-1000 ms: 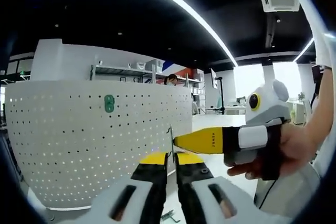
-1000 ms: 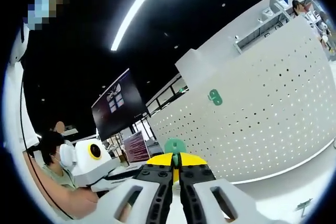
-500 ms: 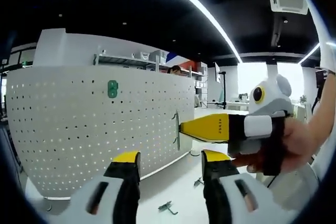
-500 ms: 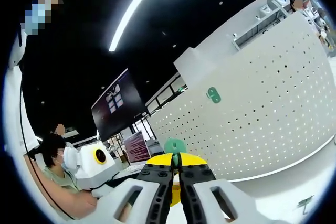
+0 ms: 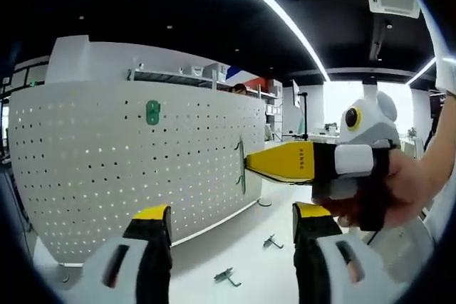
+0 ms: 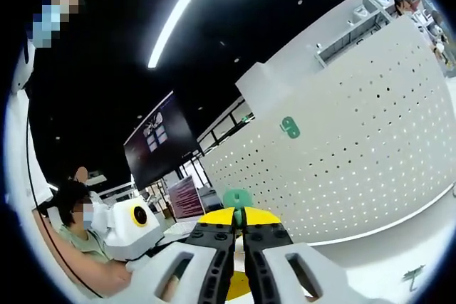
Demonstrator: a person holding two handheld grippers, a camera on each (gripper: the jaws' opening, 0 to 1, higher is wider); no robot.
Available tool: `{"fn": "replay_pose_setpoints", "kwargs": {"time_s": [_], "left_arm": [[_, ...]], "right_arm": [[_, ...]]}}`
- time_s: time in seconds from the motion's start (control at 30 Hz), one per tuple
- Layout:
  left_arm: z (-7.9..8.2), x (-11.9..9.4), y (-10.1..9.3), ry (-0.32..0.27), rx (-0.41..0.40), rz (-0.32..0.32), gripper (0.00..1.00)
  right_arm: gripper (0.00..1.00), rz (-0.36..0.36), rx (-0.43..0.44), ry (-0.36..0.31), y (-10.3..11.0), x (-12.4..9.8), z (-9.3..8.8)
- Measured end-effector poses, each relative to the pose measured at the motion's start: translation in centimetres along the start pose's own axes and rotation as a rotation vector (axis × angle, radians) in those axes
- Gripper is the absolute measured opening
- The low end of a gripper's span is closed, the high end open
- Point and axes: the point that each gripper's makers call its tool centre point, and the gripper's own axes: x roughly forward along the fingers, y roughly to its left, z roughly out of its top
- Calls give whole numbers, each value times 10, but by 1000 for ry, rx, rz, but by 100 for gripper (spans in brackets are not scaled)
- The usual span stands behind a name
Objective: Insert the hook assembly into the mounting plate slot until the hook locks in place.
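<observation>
Left gripper [image 5: 228, 226] jaws now spread wide, released since 1.0 s ago | right gripper [image 5: 246, 164] pinches hook [image 5: 240, 166], tip near pegboard [image 5: 107, 176] edge | left gripper view: two spare hooks [image 5: 226, 275] on table [image 5: 235, 247] | right gripper view: one green tag [image 6: 289, 127] on pegboard.

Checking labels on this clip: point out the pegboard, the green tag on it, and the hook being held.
pegboard [image 5: 107, 176], left gripper view, bare perforated face.
green tag [image 5: 152, 112], left gripper view, its middle.
hook [image 5: 241, 169], left gripper view, thin wire shaft.
</observation>
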Motion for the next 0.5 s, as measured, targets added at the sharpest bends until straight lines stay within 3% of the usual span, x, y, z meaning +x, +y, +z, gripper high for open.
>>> {"fn": "replay_pose_setpoints", "kwargs": {"time_s": [0.33, 0.5], "left_arm": [[-1, -1, 2, 4, -2, 9, 70], [-3, -2, 4, 8, -5, 12, 69]], "right_arm": [[0, -6, -62, 17, 2, 0, 3], [0, -24, -150, 31, 0, 1, 5]]}}
